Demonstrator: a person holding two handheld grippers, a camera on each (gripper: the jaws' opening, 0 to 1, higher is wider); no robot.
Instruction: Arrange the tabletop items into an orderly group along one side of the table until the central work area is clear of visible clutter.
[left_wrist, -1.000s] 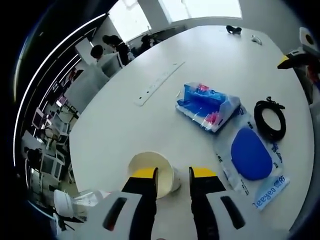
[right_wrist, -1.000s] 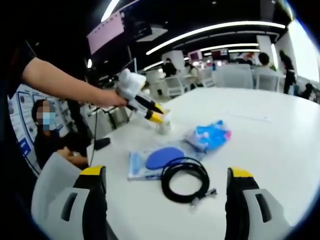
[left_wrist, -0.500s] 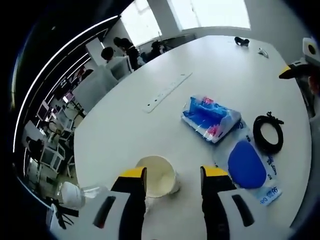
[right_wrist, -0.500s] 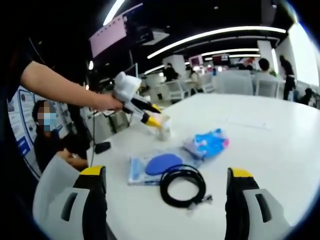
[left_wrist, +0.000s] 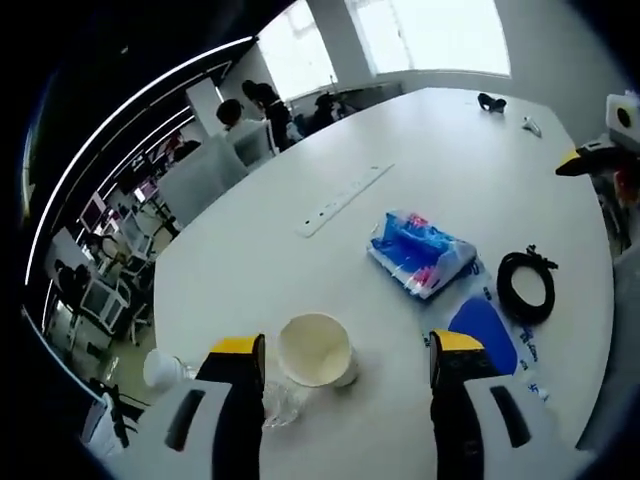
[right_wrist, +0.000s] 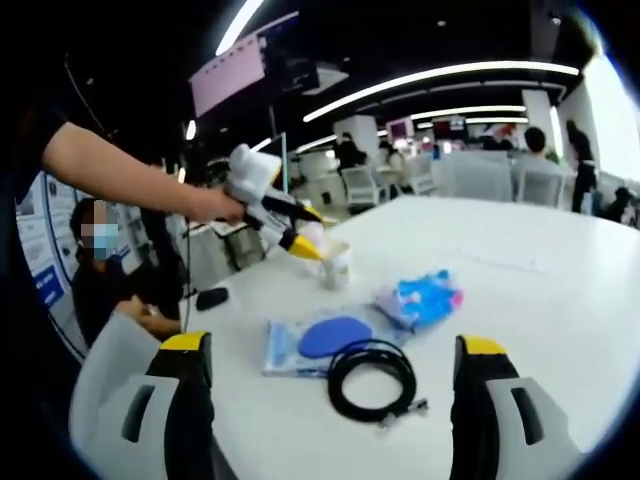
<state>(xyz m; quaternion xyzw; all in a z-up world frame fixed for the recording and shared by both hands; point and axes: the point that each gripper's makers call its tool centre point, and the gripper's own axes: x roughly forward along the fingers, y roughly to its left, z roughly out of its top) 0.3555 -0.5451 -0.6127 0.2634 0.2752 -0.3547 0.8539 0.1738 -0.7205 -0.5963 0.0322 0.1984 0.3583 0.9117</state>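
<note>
Paper cup (left_wrist: 316, 349): lower centre of the left gripper view, upright on the table, mouth open to the camera. It stands between the left gripper's (left_wrist: 345, 350) jaws but nearer the left-hand one; jaws spread wide, gripping nothing, not touching the cup that I can see. No long axis to speak of: round, tapered, thin off-white wall, likely easy to crush.

In the right gripper view the same cup (right_wrist: 335, 266) sits at upper centre, with the left gripper (right_wrist: 308, 240) at its rim. Left hand is clearly the nearer one.

Just left of the cup, a clear crumpled plastic bottle (left_wrist: 175, 374).

Outward, right of centre: blue-and-white soft pack (left_wrist: 422, 253), glossy film, lying flat. Below it a flat clear pouch with a blue oval pad (left_wrist: 483, 335). Beside that, a black coiled cable (left_wrist: 524, 284), rubbery, loose ends.

Right gripper (right_wrist: 340, 395): jaws wide apart, empty, cable (right_wrist: 372, 379) between them but further off.

White table (left_wrist: 260, 250), smooth, matte.
</note>
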